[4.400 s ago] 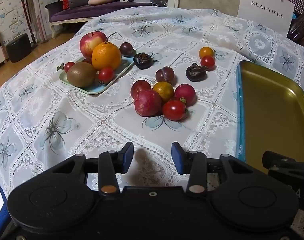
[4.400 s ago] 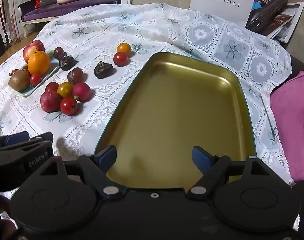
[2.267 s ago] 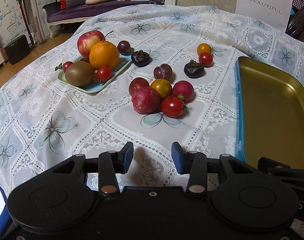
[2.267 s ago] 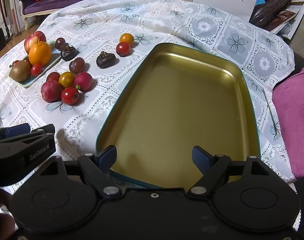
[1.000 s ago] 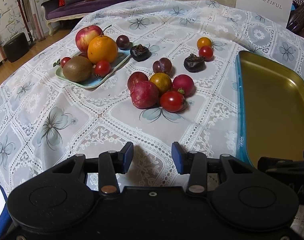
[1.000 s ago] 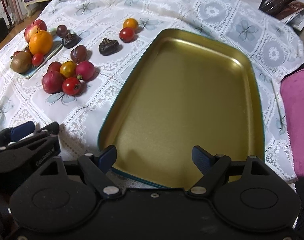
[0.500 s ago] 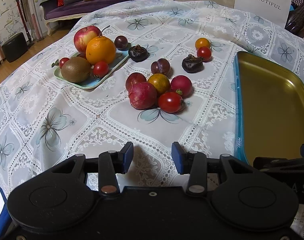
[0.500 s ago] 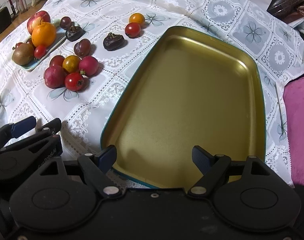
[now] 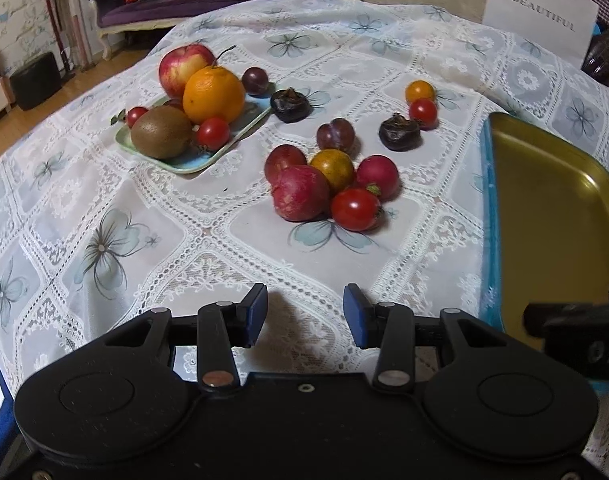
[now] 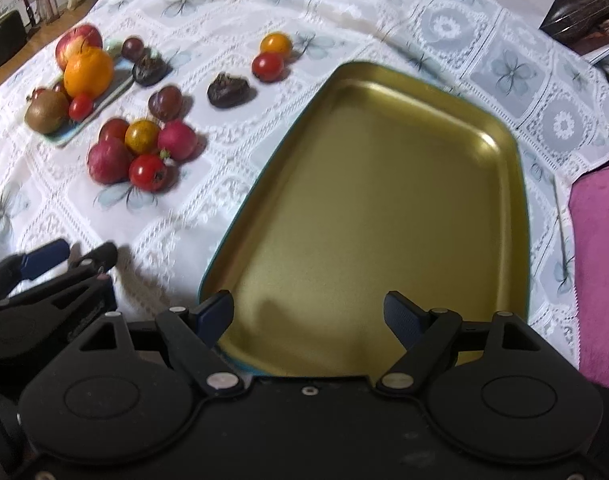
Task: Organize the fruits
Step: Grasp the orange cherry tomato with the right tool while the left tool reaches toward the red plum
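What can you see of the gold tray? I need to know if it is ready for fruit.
The gold tray is a shallow rounded rectangle that looks like metal, with a matte brass-coloured inside and a teal outer rim. It lies flat on the lace tablecloth, to the right of the loose fruit, and holds nothing. The right gripper hovers open over its near edge.

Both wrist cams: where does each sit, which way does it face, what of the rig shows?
Left wrist: on the left gripper, low over the tablecloth, facing the loose fruit cluster and small plate; own open fingers show, right gripper at the right edge.
Right wrist: on the right gripper, above the gold tray, angled down; own open fingers show, left gripper lower left.
Shared: tray, cluster, plate, tablecloth.
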`<state>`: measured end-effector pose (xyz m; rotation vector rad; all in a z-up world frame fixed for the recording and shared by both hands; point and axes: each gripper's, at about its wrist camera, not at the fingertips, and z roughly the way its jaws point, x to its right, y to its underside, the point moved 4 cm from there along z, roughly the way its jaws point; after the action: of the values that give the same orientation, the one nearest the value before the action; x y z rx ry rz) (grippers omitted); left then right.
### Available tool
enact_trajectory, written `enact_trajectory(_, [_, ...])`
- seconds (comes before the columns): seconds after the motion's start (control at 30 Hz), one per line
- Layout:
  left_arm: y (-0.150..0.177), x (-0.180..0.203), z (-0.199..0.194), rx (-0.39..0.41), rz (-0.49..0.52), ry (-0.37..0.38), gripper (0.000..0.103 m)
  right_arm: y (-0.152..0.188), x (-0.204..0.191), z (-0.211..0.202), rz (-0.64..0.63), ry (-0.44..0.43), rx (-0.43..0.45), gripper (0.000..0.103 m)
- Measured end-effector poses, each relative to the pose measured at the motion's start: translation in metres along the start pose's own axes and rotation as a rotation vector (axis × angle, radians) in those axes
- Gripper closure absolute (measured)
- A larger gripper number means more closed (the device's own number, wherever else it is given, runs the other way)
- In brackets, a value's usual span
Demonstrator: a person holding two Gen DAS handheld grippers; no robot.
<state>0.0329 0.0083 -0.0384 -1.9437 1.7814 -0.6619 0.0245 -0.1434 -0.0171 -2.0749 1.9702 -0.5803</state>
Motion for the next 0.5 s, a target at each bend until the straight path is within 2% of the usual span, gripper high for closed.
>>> enact_trajectory(0.1, [-0.003,-0.008,0.003,-0.027,-0.058,0.042,0.053,-0.01,0.003,-0.004,0.02,-0.032,0.011,0.018])
enact_trajectory(0.17, [-0.007,-0.014,0.005,-0.042,-0.095,0.05,0.053,-0.019,0.003,-0.003,-0.006,-0.008,0.002,0.018])
enact_trajectory(0.27, [-0.017,-0.02,0.006,-0.052,-0.114,0.003,0.053,-0.035,0.004,-0.003,-0.046,0.013,0.025,0.018])
enact_trajectory(0.4, [-0.036,-0.027,0.007,-0.051,-0.121,-0.047,0.053,-0.065,0.007,0.002,-0.061,-0.048,0.019,0.019])
enact_trajectory(0.5, [-0.051,-0.03,0.012,-0.072,-0.138,-0.059,0.053,-0.091,0.006,0.012,-0.063,-0.059,0.008,0.02])
